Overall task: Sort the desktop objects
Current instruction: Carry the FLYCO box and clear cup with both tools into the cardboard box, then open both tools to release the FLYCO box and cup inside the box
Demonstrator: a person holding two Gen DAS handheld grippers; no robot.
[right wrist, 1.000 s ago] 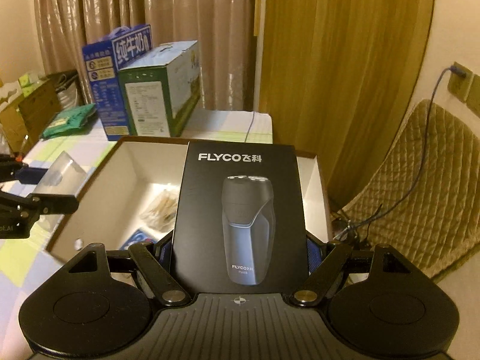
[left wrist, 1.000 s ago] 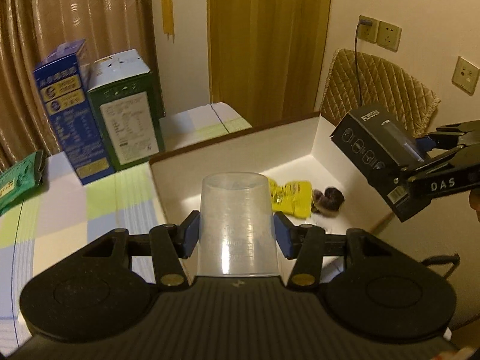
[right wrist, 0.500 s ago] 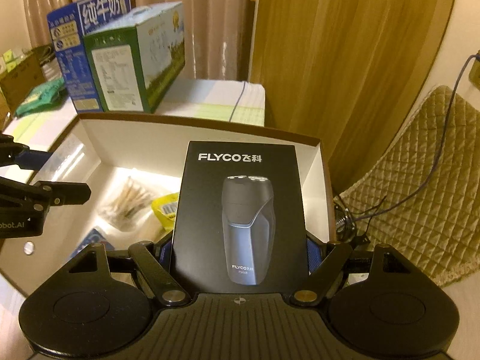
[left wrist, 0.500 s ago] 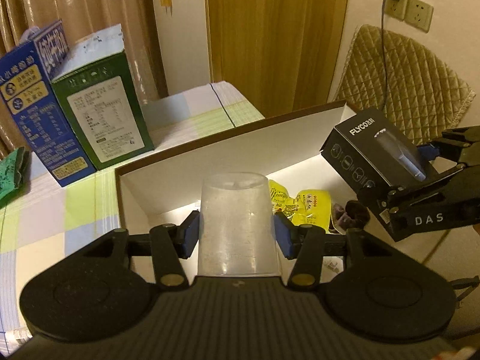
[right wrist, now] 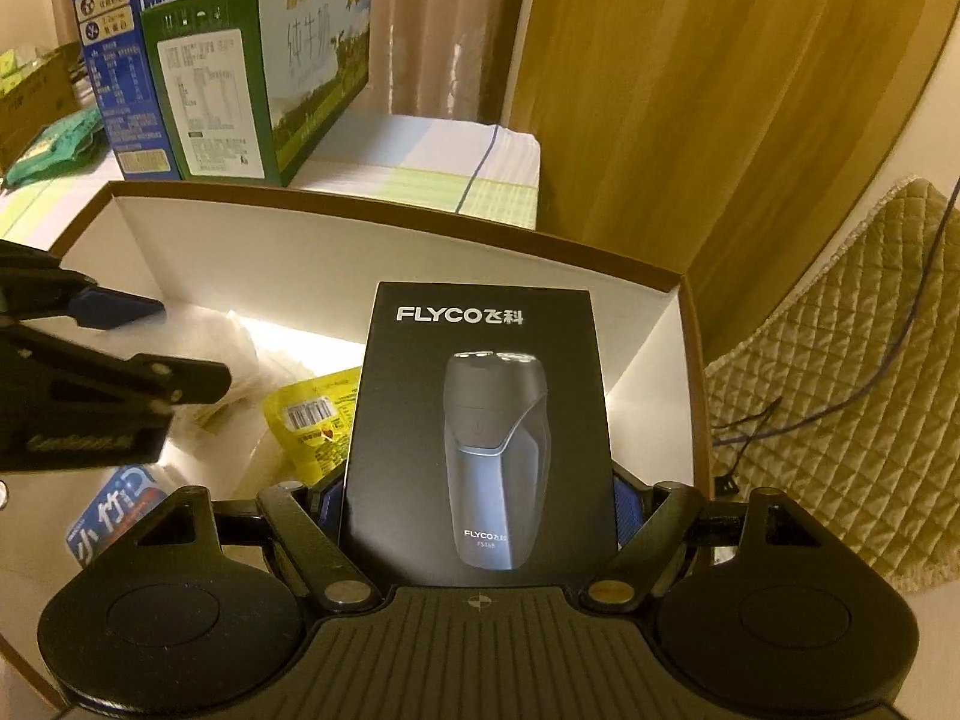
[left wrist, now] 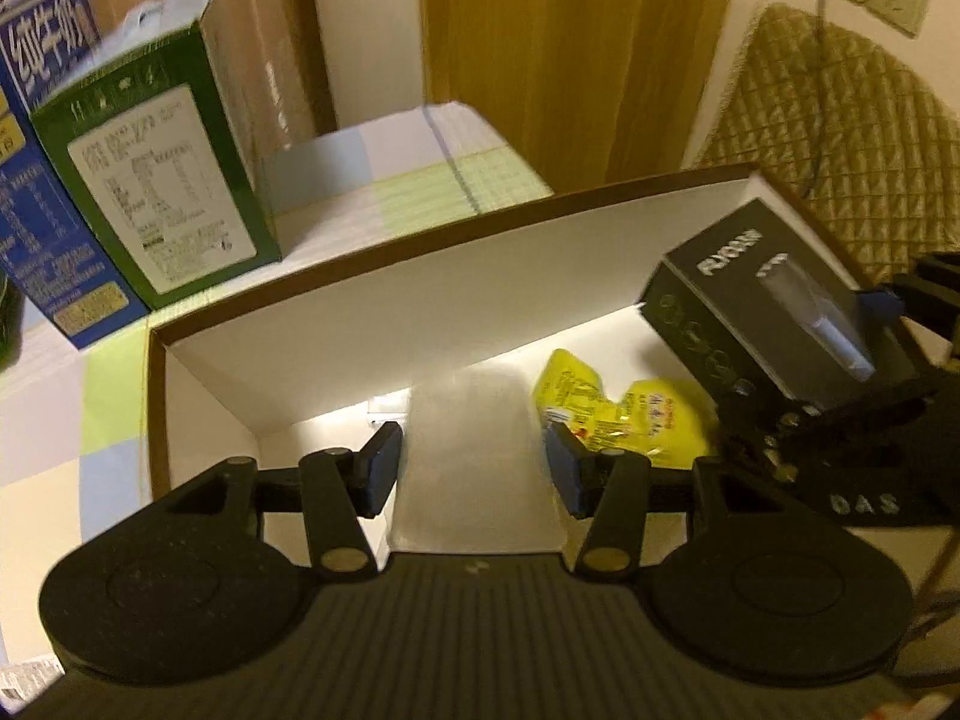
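Observation:
My left gripper (left wrist: 474, 465) is shut on a clear plastic cup (left wrist: 474, 450), held upside down over the left half of an open white cardboard box (left wrist: 384, 300). My right gripper (right wrist: 480, 492) is shut on a black FLYCO shaver box (right wrist: 480, 420), held over the right end of the same box (right wrist: 336, 252). In the left wrist view the shaver box (left wrist: 774, 324) hangs at the right in the right gripper (left wrist: 864, 354). From the right wrist view the left gripper (right wrist: 138, 330) is at the left edge.
Inside the box lie a yellow snack packet (left wrist: 624, 414), a clear bag of small sticks (right wrist: 252, 360) and a blue-and-white pack (right wrist: 114, 510). A green carton (left wrist: 156, 180) and a blue carton (left wrist: 36, 192) stand behind it on the checked tablecloth (left wrist: 390, 198). A quilted chair (left wrist: 840, 138) is at the right.
Both grippers have sunk and moved forward over the white box, still gripping the cup and the shaver box. The cartons have slid towards the upper left in both views.

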